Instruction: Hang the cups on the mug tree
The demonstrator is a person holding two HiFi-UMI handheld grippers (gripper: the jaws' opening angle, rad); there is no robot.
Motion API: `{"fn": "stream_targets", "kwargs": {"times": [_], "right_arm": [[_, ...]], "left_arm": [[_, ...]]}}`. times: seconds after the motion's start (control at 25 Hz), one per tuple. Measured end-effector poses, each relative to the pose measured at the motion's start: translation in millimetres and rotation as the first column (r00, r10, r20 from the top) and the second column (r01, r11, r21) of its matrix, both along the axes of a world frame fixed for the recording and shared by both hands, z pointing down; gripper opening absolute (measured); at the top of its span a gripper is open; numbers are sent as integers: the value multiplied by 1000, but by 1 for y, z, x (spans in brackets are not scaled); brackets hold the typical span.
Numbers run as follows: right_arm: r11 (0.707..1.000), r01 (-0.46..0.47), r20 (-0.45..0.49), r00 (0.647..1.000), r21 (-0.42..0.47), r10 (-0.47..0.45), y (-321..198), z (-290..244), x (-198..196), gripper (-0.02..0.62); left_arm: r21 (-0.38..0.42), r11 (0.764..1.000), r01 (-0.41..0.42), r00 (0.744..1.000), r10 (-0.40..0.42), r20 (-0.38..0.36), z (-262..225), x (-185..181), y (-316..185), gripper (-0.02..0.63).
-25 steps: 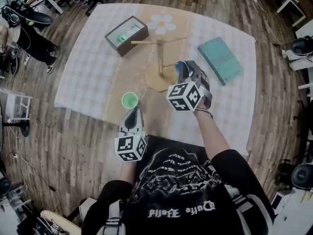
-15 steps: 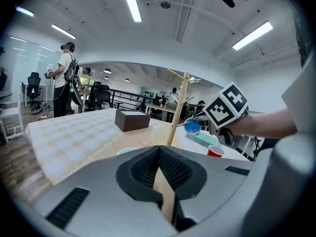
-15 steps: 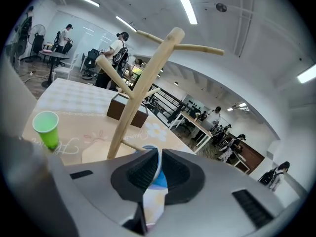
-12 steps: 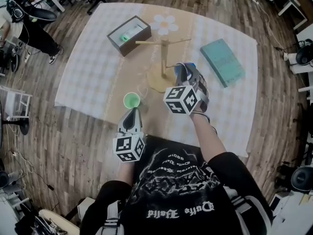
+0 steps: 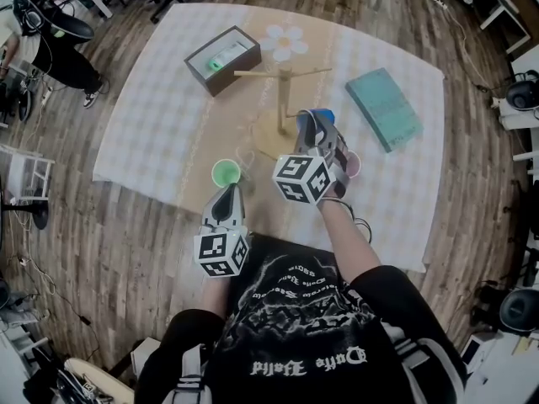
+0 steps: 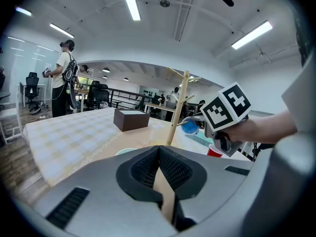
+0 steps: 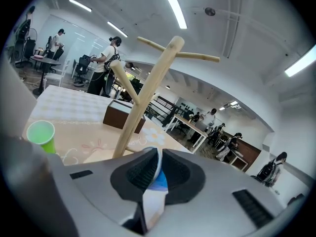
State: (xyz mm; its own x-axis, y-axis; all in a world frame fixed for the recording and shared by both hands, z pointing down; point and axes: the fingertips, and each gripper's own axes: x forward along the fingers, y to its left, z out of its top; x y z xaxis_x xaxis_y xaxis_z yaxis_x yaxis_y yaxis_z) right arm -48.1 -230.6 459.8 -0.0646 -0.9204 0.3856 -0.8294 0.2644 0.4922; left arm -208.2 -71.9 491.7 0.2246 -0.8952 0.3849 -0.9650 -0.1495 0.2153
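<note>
The wooden mug tree (image 5: 282, 99) stands mid-table with bare pegs. My right gripper (image 5: 318, 124) hovers just right of its trunk, shut on the wall of a blue cup (image 5: 325, 116). In the right gripper view the blue cup (image 7: 158, 180) sits pinched between the jaws, which have just eased open slightly, with the mug tree (image 7: 148, 90) close ahead. A green cup (image 5: 225, 173) stands on the table near the front. My left gripper (image 5: 227, 195) rests just behind it, shut and holding nothing. A pink cup (image 5: 353, 165) peeks out beside the right gripper.
A brown open box (image 5: 223, 60) sits at the back left, and a teal book (image 5: 383, 108) lies at the right. A flower print (image 5: 285, 42) marks the tablecloth behind the tree. People stand at the room's far left.
My right gripper with the blue cup has shifted a little left toward the tree's trunk and rolled slightly. The left gripper has stayed put.
</note>
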Motion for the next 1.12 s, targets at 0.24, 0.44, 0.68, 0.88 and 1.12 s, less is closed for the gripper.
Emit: {"fn": "stream_targets", "kwargs": {"times": [0.24, 0.44, 0.68, 0.88, 1.12], "right_arm": [[999, -8, 26, 1000, 36, 8, 0, -1, -7, 43], [998, -12, 31, 999, 61, 10, 2, -1, -10, 46], [996, 10, 9, 1000, 90, -11, 5, 0, -16, 49], [995, 18, 7, 1000, 101, -19, 8, 3, -18, 52], [994, 17, 30, 999, 111, -21, 11, 3, -21, 54]], "left_arm": [[-10, 1000, 3, 1000, -3, 4, 2, -3, 0, 18], [-10, 1000, 9, 1000, -9, 8, 2, -5, 0, 18], [-13, 1000, 7, 1000, -6, 12, 1, -4, -2, 18], [-11, 1000, 4, 1000, -3, 15, 2, -3, -2, 18], [-13, 1000, 4, 1000, -3, 17, 3, -3, -4, 18]]}}
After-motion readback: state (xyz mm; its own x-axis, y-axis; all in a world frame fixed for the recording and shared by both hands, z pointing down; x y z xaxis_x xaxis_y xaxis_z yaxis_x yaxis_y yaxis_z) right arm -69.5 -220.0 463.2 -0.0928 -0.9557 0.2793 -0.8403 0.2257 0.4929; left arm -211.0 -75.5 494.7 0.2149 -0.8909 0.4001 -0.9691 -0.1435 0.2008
